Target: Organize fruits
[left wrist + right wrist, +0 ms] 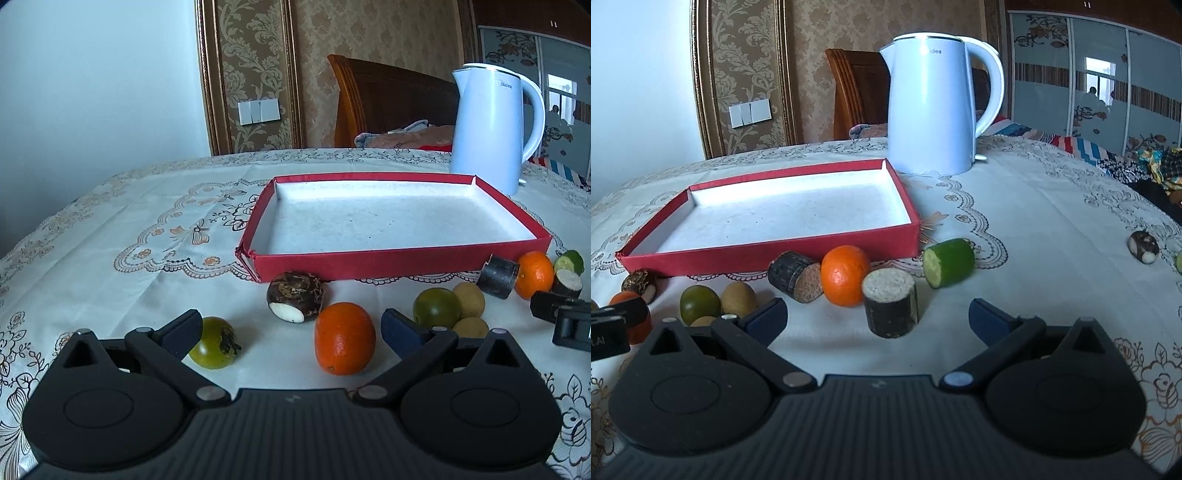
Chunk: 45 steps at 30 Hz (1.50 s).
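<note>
A shallow red box (402, 263) with a white inside lies on the tablecloth, with nothing in it; its near wall (768, 254) also shows in the right wrist view. Fruits lie loose in front of it. My left gripper (291, 328) is open, with an orange (345, 338) and a green tomato (216, 342) between its fingers and a water chestnut (295, 301) just beyond. My right gripper (877, 319) is open around an upright dark sugarcane piece (891, 308). Behind that piece lie an orange (845, 275), a second cane piece (795, 276) and a cucumber chunk (948, 262).
A white electric kettle (934, 107) stands behind the box's right corner. A green fruit (436, 307) and two brown longans (469, 300) lie between the grippers. Another water chestnut (1144, 246) sits far right. The right gripper's finger (554, 306) shows in the left view.
</note>
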{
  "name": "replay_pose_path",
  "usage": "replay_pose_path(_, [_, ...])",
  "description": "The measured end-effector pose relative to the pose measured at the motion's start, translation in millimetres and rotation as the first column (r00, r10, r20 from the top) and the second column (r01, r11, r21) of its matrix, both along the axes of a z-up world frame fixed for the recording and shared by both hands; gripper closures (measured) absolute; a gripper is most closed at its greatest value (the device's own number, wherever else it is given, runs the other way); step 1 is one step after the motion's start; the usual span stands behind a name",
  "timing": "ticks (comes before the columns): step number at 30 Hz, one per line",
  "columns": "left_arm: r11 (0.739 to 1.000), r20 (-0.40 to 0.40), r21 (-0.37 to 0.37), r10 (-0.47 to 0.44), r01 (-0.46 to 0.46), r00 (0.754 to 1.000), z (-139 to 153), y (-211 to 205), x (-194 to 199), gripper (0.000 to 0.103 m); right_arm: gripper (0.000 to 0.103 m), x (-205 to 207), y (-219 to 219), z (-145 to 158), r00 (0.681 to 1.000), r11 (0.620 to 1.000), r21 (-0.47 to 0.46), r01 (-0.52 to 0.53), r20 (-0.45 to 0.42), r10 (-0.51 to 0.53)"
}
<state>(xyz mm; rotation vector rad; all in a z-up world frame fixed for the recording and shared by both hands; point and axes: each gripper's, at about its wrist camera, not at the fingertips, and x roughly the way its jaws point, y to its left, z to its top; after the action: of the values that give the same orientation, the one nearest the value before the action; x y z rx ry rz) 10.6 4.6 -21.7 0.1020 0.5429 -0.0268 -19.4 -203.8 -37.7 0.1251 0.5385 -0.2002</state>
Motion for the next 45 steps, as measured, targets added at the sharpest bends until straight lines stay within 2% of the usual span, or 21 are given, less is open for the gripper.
replay_pose_path(45, [1.0,0.002,0.009,-0.018,0.018,1.0,-2.5,-6.2,-0.3,0.0,0.0,2.9,1.4,-1.2,1.0,1.0,-0.014,0.008,-0.024,-0.008])
